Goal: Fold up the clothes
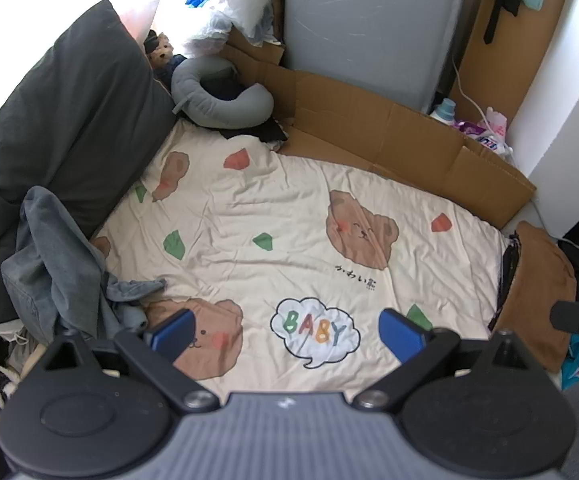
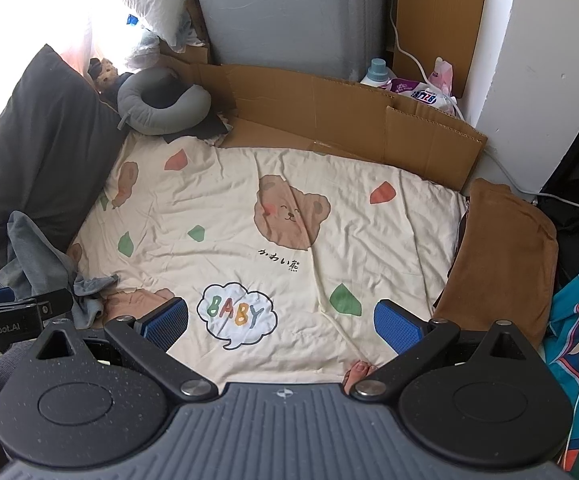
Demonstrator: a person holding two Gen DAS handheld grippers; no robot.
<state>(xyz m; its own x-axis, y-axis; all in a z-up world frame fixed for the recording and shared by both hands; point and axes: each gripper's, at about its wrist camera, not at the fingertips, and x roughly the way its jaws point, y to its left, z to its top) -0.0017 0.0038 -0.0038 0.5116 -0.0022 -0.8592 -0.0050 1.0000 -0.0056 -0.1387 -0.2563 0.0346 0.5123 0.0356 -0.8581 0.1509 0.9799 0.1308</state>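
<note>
While both claws, left claw (image 1: 285, 330) and right claw (image 2: 281, 324), hang apart and empty, I should take the grey garment (image 1: 55, 256) at nine o'clock by its edge onto the bed (image 1: 289, 208).

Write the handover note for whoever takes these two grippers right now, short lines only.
Left gripper: open, empty, above the bear-print sheet.
Right gripper: open, empty, above the same sheet.
Clothes: crumpled grey-blue garment at the sheet's left edge, against the dark grey pillow; brown garment, lying fairly flat, at the right edge.
Done: no folding under way; whether the brown one is already folded I cannot tell.
Left: likely pick up the grey-blue garment, spread it on the sheet's open middle and fold it.
</note>
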